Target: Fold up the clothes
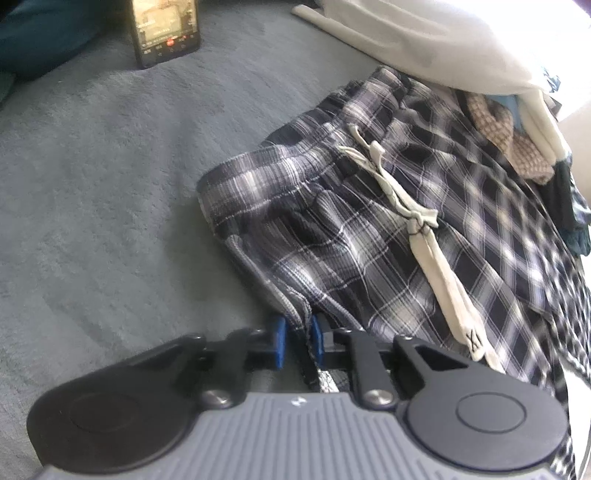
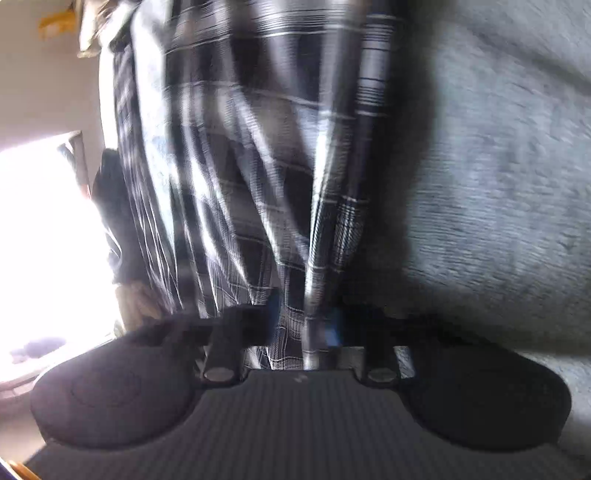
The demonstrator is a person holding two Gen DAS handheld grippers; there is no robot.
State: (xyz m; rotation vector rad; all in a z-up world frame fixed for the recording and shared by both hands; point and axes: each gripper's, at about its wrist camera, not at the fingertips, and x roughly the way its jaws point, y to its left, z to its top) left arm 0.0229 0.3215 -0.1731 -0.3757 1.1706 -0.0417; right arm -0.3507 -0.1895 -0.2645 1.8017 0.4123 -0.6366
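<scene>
Left wrist view. A dark cushion or cloth is seen far ahead and left of the fingers, at the frame's upper corner. A phone is propped upright on the grey carpet-like surface, well ahead of the fingers and somewhat left, its screen lit. The left gripper is closed on the plaid pants: a grey-edged fold of cloth is pinched between the blue pads, with a narrow gap filled by fabric. From the fingers the pants are spread forward and to the right, waistband crumpled at the far end. A white drawstring is laid diagonally across the plaid, ahead and right of the fingers, its ends reaching close to the right finger's linkage. A white pillow or sheet is seen far ahead to the right, overlapping the pants' far edge. A pile of other clothes, brown check among them, is heaped at the far right.

Right wrist view, heavily blurred. Bright window glare is seen left of the fingers. The right gripper is clamped on the plaid pants, cloth bunched between the fingers and stretched away ahead. The grey surface is seen to the right.
</scene>
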